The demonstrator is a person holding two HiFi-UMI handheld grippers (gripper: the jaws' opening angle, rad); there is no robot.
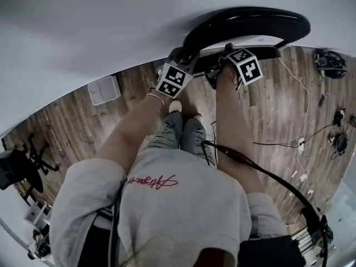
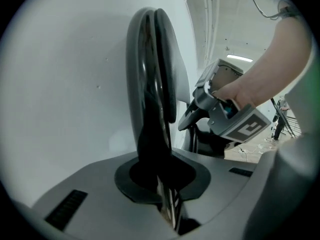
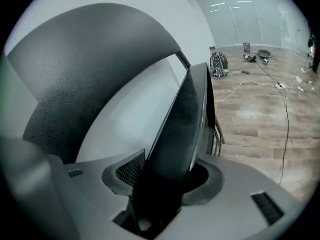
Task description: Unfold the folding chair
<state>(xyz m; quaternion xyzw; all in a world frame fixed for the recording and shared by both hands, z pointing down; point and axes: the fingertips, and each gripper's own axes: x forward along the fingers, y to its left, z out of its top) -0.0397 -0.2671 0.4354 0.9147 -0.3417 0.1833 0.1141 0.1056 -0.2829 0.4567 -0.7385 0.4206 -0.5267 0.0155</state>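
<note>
The black folding chair (image 1: 250,21) stands folded against the white wall, just ahead of my feet. In the left gripper view its narrow folded edge (image 2: 150,74) rises straight up from my left gripper (image 2: 167,204), which is shut on the lower rim. My right gripper (image 3: 155,204) has the chair's flat seat panel (image 3: 185,119) between its jaws, and both sides appear to press on it. The textured backrest (image 3: 85,69) curves away at the left. From the head view the left gripper (image 1: 186,57) and right gripper (image 1: 225,50) sit side by side on the chair's near edge.
The wood floor carries a white box (image 1: 104,89) at the left, an office chair base (image 1: 22,166) further left, and cables (image 1: 300,143) with small devices at the right. A backpack (image 3: 218,64) leans near the wall beyond the chair.
</note>
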